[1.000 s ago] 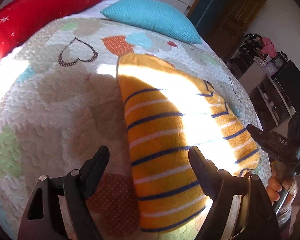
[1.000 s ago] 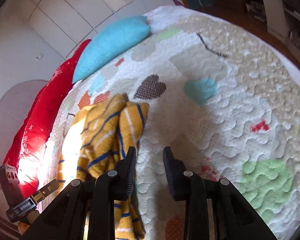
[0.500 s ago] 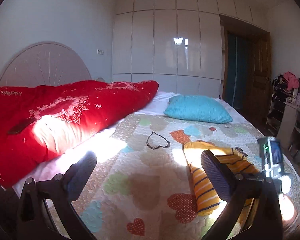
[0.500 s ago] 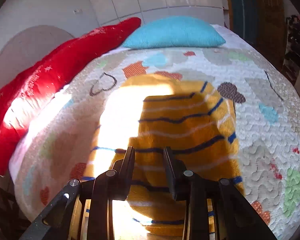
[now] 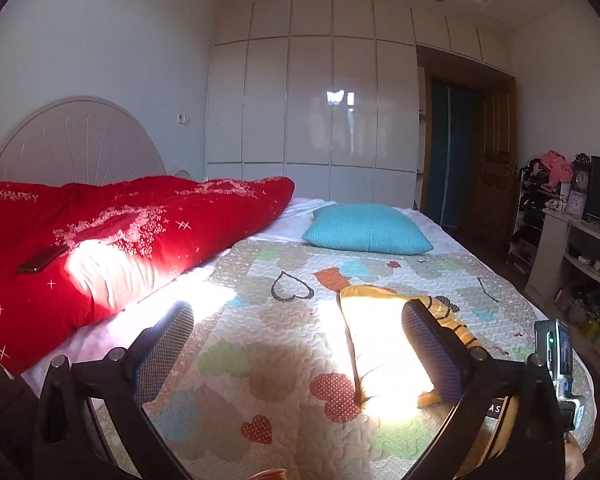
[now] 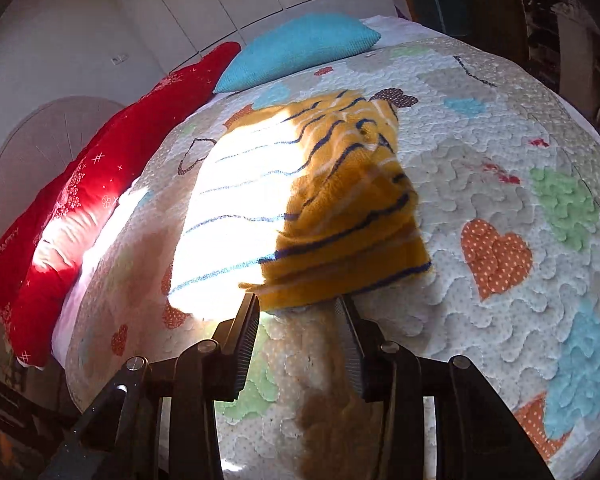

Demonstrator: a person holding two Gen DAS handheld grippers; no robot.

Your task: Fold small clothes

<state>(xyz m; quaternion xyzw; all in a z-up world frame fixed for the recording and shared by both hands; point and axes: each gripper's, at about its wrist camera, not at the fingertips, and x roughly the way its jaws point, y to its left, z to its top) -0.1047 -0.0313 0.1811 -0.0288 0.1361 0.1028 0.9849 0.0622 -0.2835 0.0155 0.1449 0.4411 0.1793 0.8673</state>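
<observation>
My left gripper [image 5: 296,344] lifted off yellow striped garment [image 6: 320,200], jaws wide, empty. Garment lies folded on quilt [image 6: 520,160]. My right gripper [image 6: 298,312] at near hem, jaws opening, letting fold settle.

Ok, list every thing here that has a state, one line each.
Yellow striped garment: folded, lying on the quilt, no pads on it.
Left hand-held gripper: wide open, empty, raised above the bed.
Right hand-held gripper: jaws opening, tips at the garment's near edge, not pinching it.
Blue pillow: lying flat at the head of the bed.
Red duvet: bunched along one side of the bed.
Door: open.
</observation>
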